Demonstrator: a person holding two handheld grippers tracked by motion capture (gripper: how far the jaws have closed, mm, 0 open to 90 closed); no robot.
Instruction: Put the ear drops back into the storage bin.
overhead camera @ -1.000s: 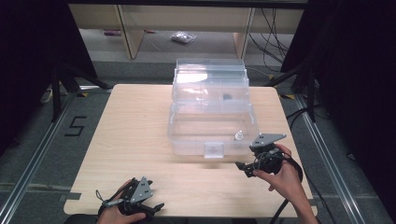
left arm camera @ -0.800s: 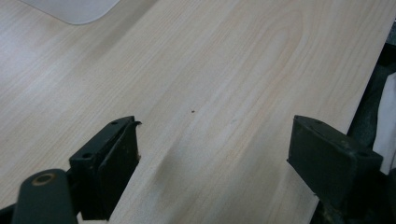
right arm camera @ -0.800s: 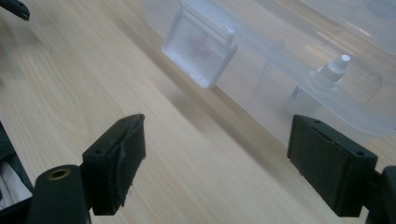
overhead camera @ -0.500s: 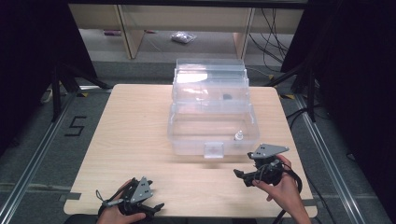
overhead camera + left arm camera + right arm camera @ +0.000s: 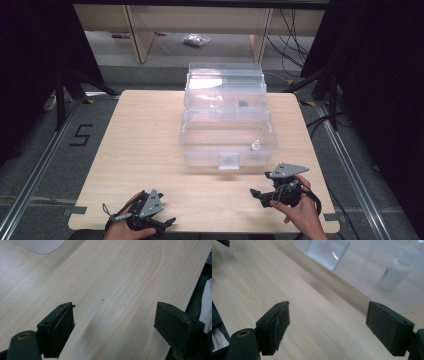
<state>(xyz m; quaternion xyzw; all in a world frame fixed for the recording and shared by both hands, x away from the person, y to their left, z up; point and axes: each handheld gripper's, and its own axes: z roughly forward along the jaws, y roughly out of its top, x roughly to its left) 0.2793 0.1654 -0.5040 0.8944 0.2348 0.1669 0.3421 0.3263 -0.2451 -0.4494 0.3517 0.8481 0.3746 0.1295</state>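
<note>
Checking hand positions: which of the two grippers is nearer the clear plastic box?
The right gripper; it sits just in front of the clear plastic box, near its right front corner. The left gripper rests at the table's near edge, farther off.

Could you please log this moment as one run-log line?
left gripper: open, empty | right gripper: open, empty, near box | bottle: in box

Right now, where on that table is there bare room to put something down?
The left half of the table, beside the clear box, is bare wood. So is the front strip between the left claw and right claw. The narrow band right of the box is tight, and the box's middle is taken.
</note>
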